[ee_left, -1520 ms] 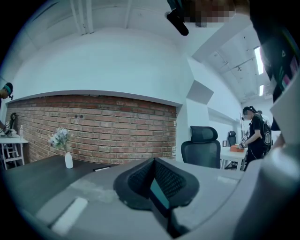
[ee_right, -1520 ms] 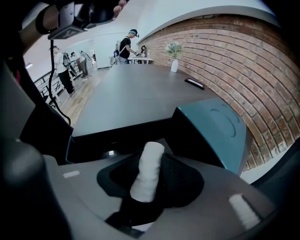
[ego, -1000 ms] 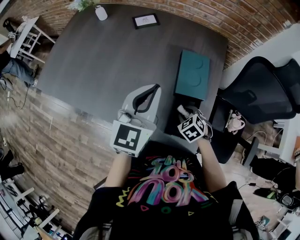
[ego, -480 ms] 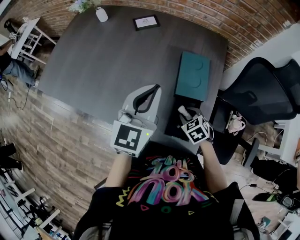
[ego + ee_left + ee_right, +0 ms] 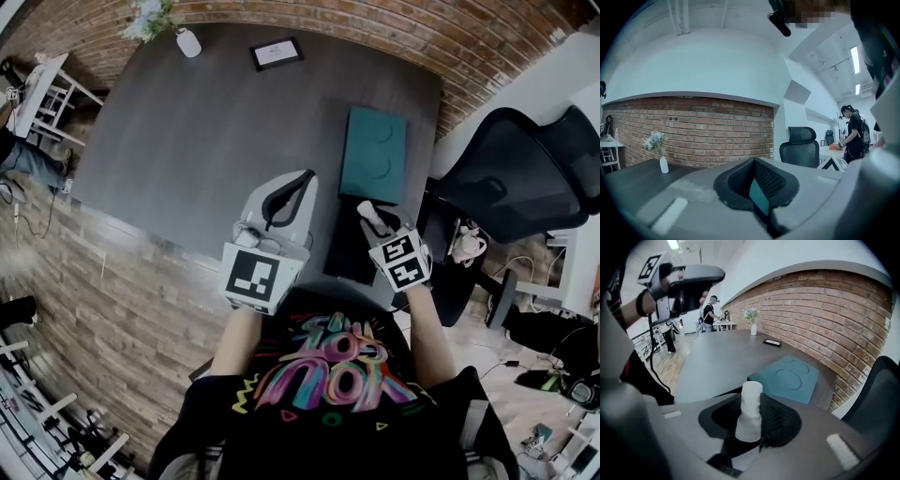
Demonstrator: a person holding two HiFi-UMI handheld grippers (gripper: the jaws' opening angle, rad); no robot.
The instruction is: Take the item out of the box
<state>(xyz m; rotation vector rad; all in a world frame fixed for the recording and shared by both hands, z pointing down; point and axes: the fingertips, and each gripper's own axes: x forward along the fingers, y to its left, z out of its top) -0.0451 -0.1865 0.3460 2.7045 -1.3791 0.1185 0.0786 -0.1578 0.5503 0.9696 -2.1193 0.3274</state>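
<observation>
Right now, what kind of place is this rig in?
Most likely an office or loft-style shared workspace: an exposed brick wall, a large dark table with a mesh office chair beside it, and another person standing farther back.

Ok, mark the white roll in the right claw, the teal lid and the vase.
white roll [image 5: 750, 411]: right gripper view, on its mid-body.
teal lid [image 5: 375, 155]: head view, centre of its top face.
vase [image 5: 664, 165]: left gripper view, on its white body.
</observation>
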